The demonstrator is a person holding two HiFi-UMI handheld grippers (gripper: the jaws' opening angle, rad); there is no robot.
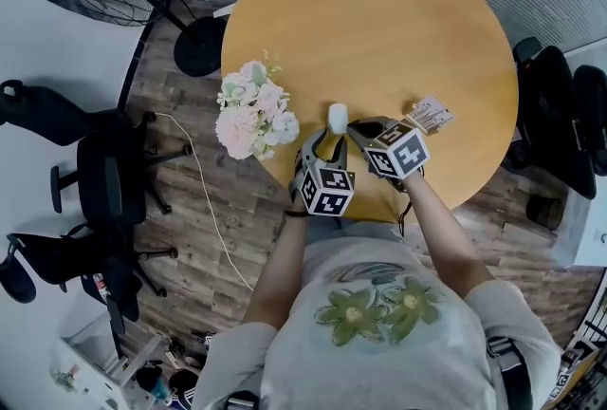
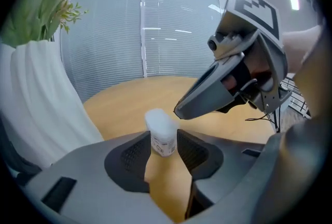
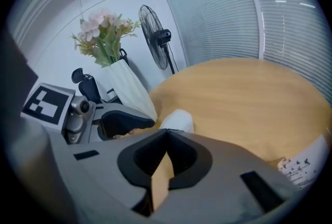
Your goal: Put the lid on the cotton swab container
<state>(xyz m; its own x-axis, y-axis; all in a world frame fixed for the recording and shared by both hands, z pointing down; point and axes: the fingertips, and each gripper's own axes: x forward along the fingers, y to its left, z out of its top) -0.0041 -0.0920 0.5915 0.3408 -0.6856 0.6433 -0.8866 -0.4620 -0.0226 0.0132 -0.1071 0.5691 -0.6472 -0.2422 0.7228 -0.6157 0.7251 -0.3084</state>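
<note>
Clamped upright in left gripper: container, at near side of table. Right gripper shut, empty, tips by lid, seemingly seated already. Next: press down, confirm fit.

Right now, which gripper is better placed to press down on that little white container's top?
Right, probably: the shut right gripper sits just at the top of the small white plastic container, while the left gripper is busy clamping its body.
</note>
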